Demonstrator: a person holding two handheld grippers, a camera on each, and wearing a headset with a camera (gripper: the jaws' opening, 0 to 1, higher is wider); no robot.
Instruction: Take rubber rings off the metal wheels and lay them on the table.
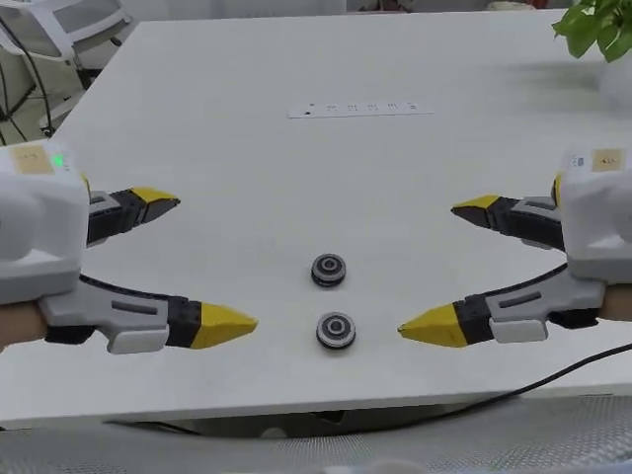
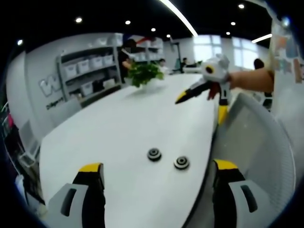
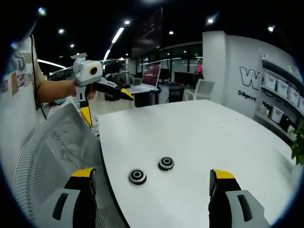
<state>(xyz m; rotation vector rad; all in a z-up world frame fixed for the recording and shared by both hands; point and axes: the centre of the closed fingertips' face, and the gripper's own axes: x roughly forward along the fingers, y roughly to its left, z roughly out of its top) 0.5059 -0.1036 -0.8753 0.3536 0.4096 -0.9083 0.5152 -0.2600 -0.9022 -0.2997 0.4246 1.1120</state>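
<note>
Two small metal wheels with black rubber rings lie flat on the white table, one farther (image 1: 329, 270) and one nearer (image 1: 336, 331) to the front edge. My left gripper (image 1: 212, 262) hovers to their left, open, its yellow tips pointing right. My right gripper (image 1: 439, 267) hovers to their right, open, its tips pointing left. Both wheels sit between the two grippers, untouched. In the left gripper view the wheels (image 2: 154, 154) (image 2: 181, 162) lie ahead between the jaws, with the right gripper (image 2: 202, 95) beyond. In the right gripper view the wheels (image 3: 166, 163) (image 3: 137, 176) lie ahead, with the left gripper (image 3: 111, 99) beyond.
A flush power-socket strip (image 1: 360, 109) sits in the table farther back. A potted green plant (image 1: 595, 25) stands at the far right corner. A dark cable (image 1: 553, 380) runs along the table's front right edge. A mesh office chair (image 3: 52, 152) is next to the table.
</note>
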